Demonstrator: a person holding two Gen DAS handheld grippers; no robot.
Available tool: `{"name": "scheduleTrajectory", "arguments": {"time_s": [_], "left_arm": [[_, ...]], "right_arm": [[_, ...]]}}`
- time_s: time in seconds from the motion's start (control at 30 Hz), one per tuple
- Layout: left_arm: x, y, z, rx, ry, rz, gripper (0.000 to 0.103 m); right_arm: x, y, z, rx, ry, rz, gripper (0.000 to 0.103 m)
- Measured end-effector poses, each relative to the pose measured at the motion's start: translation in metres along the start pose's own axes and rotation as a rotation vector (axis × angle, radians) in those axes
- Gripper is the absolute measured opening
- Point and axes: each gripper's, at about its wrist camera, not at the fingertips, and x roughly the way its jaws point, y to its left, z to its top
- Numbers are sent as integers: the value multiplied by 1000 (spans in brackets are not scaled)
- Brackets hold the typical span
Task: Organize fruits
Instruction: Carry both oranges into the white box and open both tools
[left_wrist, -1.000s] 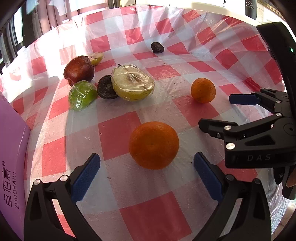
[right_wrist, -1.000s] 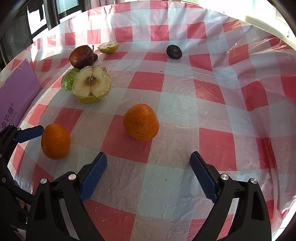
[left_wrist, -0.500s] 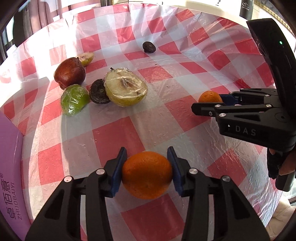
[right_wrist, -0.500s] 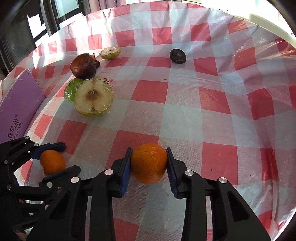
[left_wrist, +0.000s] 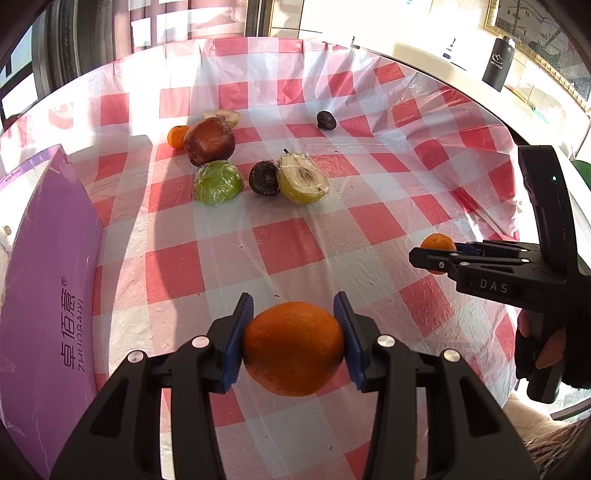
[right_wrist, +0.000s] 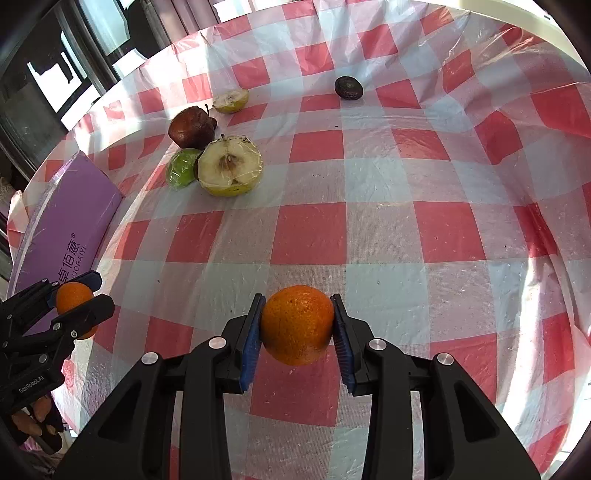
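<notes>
My left gripper (left_wrist: 293, 321) is shut on a large orange (left_wrist: 293, 354) and holds it above the red-and-white checked cloth (left_wrist: 295, 240). My right gripper (right_wrist: 297, 314) is shut on a smaller orange (right_wrist: 297, 332), also off the cloth. Each gripper shows in the other's view: the right gripper (left_wrist: 436, 253) at the right edge with its orange (left_wrist: 434, 242), the left gripper (right_wrist: 83, 295) at the lower left with its orange (right_wrist: 72, 297). The blue pads press both sides of each fruit.
Further back lie a dark red apple (left_wrist: 209, 141), a wrapped green half (left_wrist: 218, 181), a wrapped half apple (right_wrist: 231, 166), a small orange (left_wrist: 177, 136), a cut half (right_wrist: 231, 100) and two dark fruits (left_wrist: 264, 178) (right_wrist: 348, 88). A purple box (left_wrist: 48, 280) stands on the left.
Both grippers went from wide open around their oranges to shut on them, then rose with the fruit off the cloth. More of the table's far side has come into view.
</notes>
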Motion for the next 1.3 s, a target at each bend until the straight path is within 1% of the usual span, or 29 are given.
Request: {"name": "scheduleTrajectory", "arguments": {"time_s": [0.07,0.2,0.4,0.5,0.6,0.8,0.87,0.97,1.03,1.13,1.3], "left_arm": [[-19,8,10,-5,-49,-15,45],[-55,36,25,-63,-128,-27,45],[-103,91,26,-117,-195,15,45],[-122,122,17,-130,-202,55,45],[-135,156,5,-164,-187,100,45],[-154,222,-15,-229,-143,204,45],[-156,240,-20,-240,-117,227,45],[-157,260,-29,-234,-63,257,45],[-155,271,-35,-224,-24,273,45],[-149,285,-40,-217,39,280,45],[-133,297,-49,-200,132,272,45]], "right_arm": [[-3,11,3,-7,-7,0,36],[-11,43,12,-45,-36,13,36],[-20,103,16,-89,-69,76,36],[-19,139,17,-119,-75,109,36],[-20,182,23,-181,-95,147,36],[-31,273,42,-332,-157,253,36],[-29,303,46,-381,-161,279,36],[-21,343,46,-455,-141,300,36],[-12,367,44,-512,-118,285,36],[12,393,35,-608,-46,218,36],[53,407,15,-704,96,96,36]]}}
